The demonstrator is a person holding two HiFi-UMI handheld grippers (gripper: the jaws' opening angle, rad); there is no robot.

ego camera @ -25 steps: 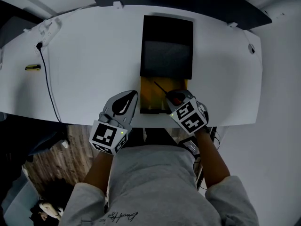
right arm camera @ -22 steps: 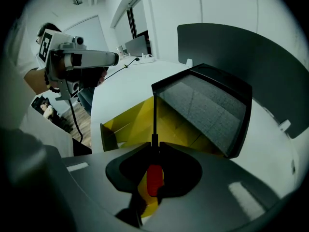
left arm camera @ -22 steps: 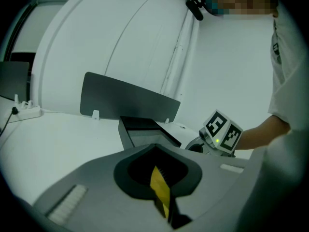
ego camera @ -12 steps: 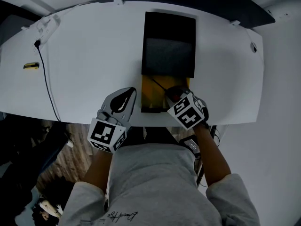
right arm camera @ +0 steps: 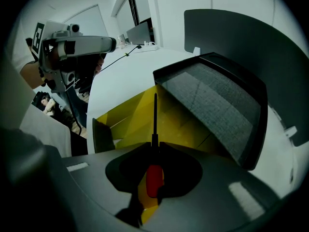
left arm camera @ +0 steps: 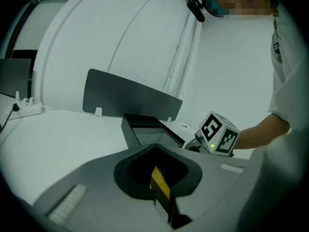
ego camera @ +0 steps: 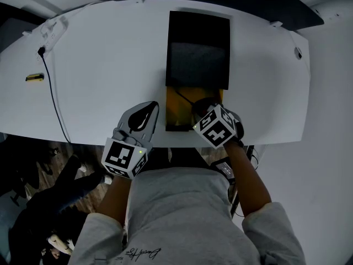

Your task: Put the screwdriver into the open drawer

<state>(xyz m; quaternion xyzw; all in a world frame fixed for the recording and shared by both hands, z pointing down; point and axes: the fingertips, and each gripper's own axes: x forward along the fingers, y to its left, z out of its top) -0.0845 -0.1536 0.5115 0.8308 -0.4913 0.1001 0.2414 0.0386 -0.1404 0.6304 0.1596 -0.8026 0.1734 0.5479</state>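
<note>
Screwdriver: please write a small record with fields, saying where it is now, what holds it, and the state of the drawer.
screwdriver: red handle, dark shaft pointing over the drawer's inside
held by: right gripper, jaws shut on it
drawer: yellow, open, pulled out of the black box
left gripper: jaws together, beside the drawer's left side
table: white

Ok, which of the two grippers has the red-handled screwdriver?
The right gripper: its jaws clamp the red-handled screwdriver over the yellow drawer; the left gripper holds no screwdriver.
</note>
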